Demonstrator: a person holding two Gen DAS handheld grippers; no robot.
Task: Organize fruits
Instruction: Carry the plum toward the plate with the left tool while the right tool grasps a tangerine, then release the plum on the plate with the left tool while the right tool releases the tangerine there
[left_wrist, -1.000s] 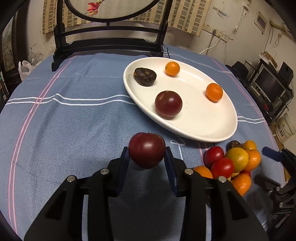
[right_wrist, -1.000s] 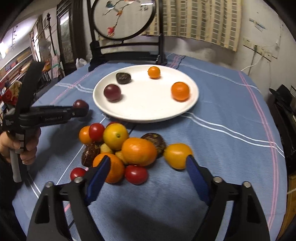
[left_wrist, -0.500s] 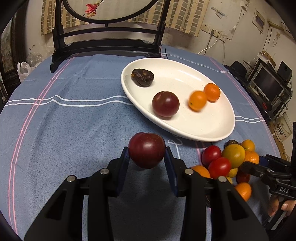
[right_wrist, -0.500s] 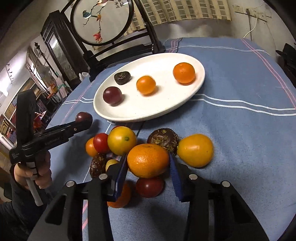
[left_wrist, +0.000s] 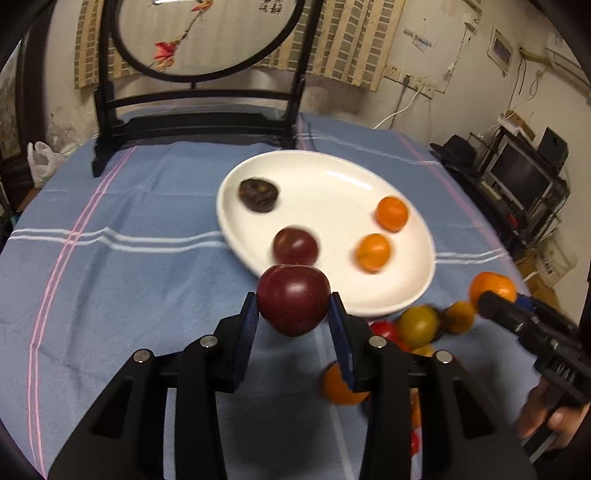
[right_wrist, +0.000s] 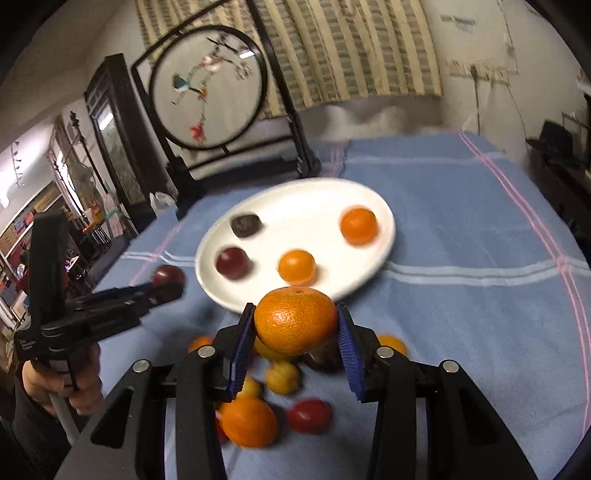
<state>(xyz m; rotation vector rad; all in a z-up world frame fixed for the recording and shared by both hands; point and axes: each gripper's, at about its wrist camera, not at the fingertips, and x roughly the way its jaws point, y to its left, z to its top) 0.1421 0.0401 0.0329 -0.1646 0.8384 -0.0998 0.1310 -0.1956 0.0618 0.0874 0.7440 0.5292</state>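
Observation:
My left gripper (left_wrist: 292, 317) is shut on a dark red plum (left_wrist: 293, 303), held above the blue cloth just short of the white plate (left_wrist: 332, 177). My right gripper (right_wrist: 295, 330) is shut on a large orange (right_wrist: 295, 319), lifted over the fruit pile (right_wrist: 280, 398). On the plate lie a dark wrinkled fruit (left_wrist: 258, 194), a dark red plum (left_wrist: 295, 246) and two small oranges (left_wrist: 373, 252) (left_wrist: 392, 213). The right gripper (left_wrist: 491, 299) with its orange shows at the right edge of the left wrist view. The left gripper (right_wrist: 168, 284) with its plum shows at the left of the right wrist view.
A black wooden stand with a round painted screen (left_wrist: 199, 110) rises at the table's far edge. The loose pile of red, yellow and orange fruits (left_wrist: 417, 328) lies on the cloth near the plate's front right. Shelves with a monitor (left_wrist: 524, 177) stand right of the table.
The right gripper closed on the large orange and lifted it off the pile. Both grippers rose. One small orange rolled across the plate toward its near side.

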